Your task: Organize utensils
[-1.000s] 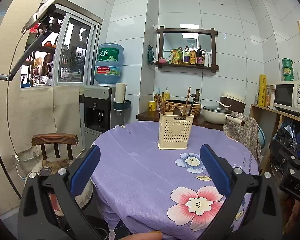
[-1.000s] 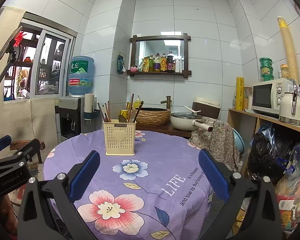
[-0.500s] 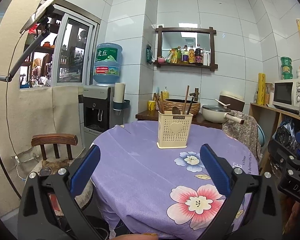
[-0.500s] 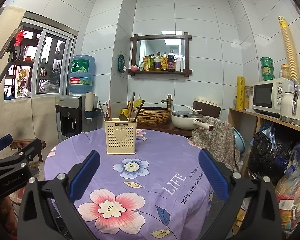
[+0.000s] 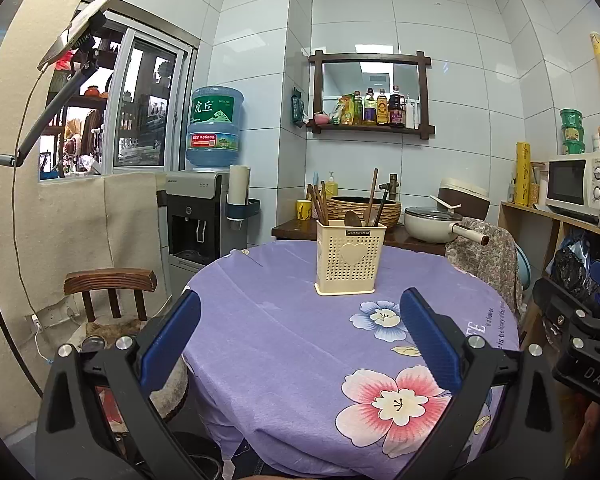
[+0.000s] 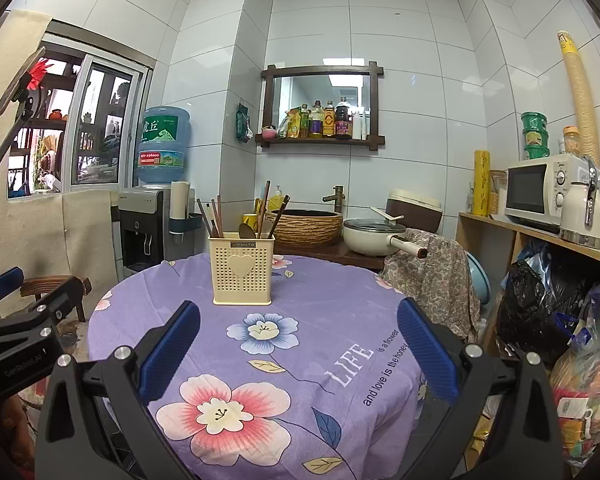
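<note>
A cream perforated utensil holder stands upright on the purple flowered tablecloth, toward the table's far side; it also shows in the right wrist view. Wooden chopsticks and wooden spoons stand inside it. My left gripper is open and empty, held over the near part of the table, well short of the holder. My right gripper is open and empty too, held over the near right part of the table.
A wooden chair stands left of the table. A water dispenser is at the back left. A side table with a basket basin and a pan stands behind. A cloth-draped chair and a shelf with microwave are right.
Both grippers have drifted slightly; the holder sits a little higher in the views. Both stay open and empty.
</note>
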The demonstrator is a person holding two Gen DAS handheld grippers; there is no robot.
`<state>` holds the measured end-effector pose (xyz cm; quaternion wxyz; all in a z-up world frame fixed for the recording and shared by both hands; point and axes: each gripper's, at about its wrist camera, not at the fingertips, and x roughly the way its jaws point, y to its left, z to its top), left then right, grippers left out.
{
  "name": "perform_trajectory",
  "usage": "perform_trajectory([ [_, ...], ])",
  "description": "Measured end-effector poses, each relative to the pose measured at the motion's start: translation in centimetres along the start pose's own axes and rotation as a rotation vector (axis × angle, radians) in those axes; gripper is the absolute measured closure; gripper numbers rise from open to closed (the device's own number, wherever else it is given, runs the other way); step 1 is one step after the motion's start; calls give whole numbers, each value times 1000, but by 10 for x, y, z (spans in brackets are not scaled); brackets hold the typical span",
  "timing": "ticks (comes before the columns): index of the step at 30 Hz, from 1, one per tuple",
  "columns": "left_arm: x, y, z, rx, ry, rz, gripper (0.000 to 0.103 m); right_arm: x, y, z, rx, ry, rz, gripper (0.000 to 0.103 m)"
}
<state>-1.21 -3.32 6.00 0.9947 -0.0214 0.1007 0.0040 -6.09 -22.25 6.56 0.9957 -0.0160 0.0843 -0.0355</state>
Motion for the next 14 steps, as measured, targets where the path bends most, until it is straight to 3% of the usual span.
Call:
perform_trajectory([
  [14,1,0,-1,0,15,10,5,1,-1,-2,-2,7,3,6],
])
